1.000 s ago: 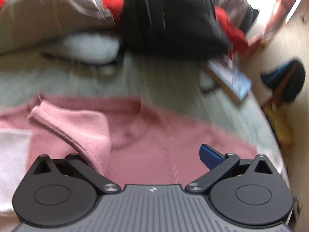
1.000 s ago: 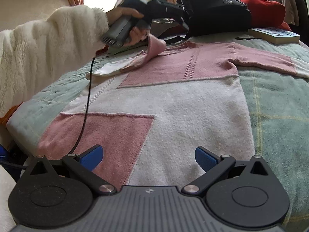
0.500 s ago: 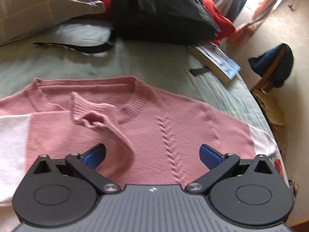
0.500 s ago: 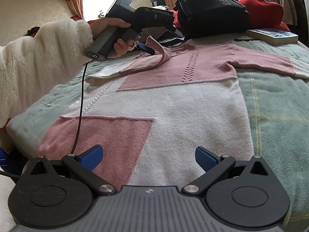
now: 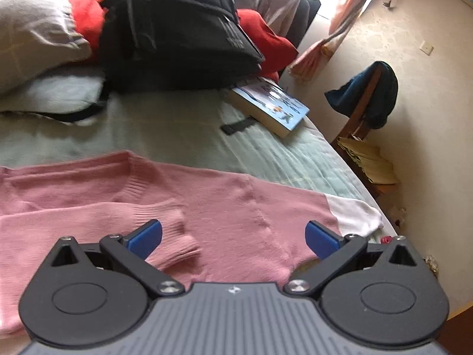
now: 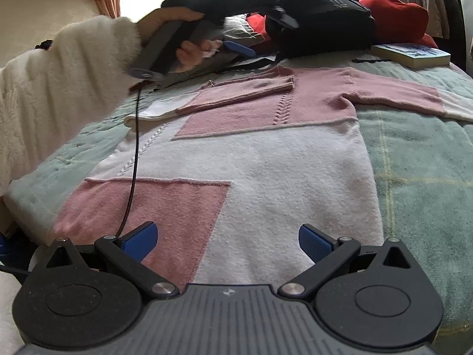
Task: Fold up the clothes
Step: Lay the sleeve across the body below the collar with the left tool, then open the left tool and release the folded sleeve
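A pink and white knitted sweater (image 6: 266, 162) lies spread front-up on the green quilt (image 6: 414, 177). One sleeve (image 6: 245, 91) is folded flat across the chest, and the other sleeve (image 6: 399, 94) stretches out to the right. My left gripper (image 6: 263, 34) hovers open above the collar end, held by a hand in a fluffy white sleeve (image 6: 68, 82). In the left wrist view the left gripper (image 5: 233, 236) is open over the sweater (image 5: 236, 201), with the folded sleeve's ribbed cuff (image 5: 174, 236) beside its left pad. My right gripper (image 6: 227, 241) is open and empty over the hem.
A black backpack (image 5: 177, 26), a red garment (image 5: 266, 38), a pillow (image 5: 32, 29) and a book (image 5: 272, 103) sit at the head of the bed. A chair with dark clothing (image 5: 372, 94) stands by the wall. A black cable (image 6: 133, 171) hangs across the sweater.
The left gripper opened and let go of the sleeve cuff. The sleeve now lies flat across the chest, and the left gripper has lifted and swung right. The right gripper has stayed put.
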Tool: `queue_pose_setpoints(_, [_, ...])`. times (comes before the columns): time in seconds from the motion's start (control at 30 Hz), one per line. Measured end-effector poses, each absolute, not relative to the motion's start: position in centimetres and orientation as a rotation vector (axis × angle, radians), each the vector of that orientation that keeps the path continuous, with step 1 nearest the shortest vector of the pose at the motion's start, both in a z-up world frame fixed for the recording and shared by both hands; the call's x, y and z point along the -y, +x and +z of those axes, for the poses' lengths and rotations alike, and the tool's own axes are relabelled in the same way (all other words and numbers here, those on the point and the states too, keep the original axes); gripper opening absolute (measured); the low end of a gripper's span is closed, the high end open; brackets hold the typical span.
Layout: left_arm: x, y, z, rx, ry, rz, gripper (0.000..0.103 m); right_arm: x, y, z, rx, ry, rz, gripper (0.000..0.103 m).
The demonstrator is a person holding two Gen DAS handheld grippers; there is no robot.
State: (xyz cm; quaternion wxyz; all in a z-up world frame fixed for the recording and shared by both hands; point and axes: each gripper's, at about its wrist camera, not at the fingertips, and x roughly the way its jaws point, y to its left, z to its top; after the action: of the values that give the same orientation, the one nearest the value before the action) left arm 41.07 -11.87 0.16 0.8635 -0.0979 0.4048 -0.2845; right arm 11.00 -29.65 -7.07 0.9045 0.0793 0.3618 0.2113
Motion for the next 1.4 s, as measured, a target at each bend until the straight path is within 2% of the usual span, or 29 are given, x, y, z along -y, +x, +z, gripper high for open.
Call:
queue_pose_setpoints(0.27, [-0.8,39.1,4.4,-0.795,-0.194,-0.385,0.102,28.7,11.1,-6.5,-0.741,0.158,0.449,0.103])
queue_pose_setpoints(0.5, [-8.4,38.2,-1.0,-0.873,-0.311,-0.311,0.102,26.4,11.7,-6.3,-0.767,0.121,0.46,0.103])
queue_pose_setpoints(0.63, [-10.4,38.2,-5.5,-0.923,-0.37,-0.299,0.102,24.9,12.0,-6.4,-0.789,0.086,0.452,0.103])
queue_pose_setpoints(0.73, [-12.1,37.6,-8.0,-0.89,-0.404,-0.304,0.102,24.2,12.4,-6.7,-0.813,0.074,0.44,0.103])
queue_pose_setpoints(1.0, [-12.5,39.4,-4.8,-0.79,-0.379,-0.347,0.102,23.3,13.3,-7.1,-0.844,0.052,0.403,0.103])
queue_pose_setpoints(1.1, [-13.1,41.2,-6.8,-0.826,-0.412,-0.311,0.102,23.3,13.3,-7.0,-0.843,0.053,0.395,0.103])
queue_pose_setpoints(1.23, [-12.8,41.9,-8.4,-0.788,-0.392,-0.288,0.102,23.4,13.2,-6.9,-0.842,0.054,0.385,0.103])
queue_pose_setpoints(1.4, [-10.8,40.3,-5.1,-0.799,-0.301,-0.308,0.102,23.4,13.1,-6.8,-0.84,0.055,0.373,0.103])
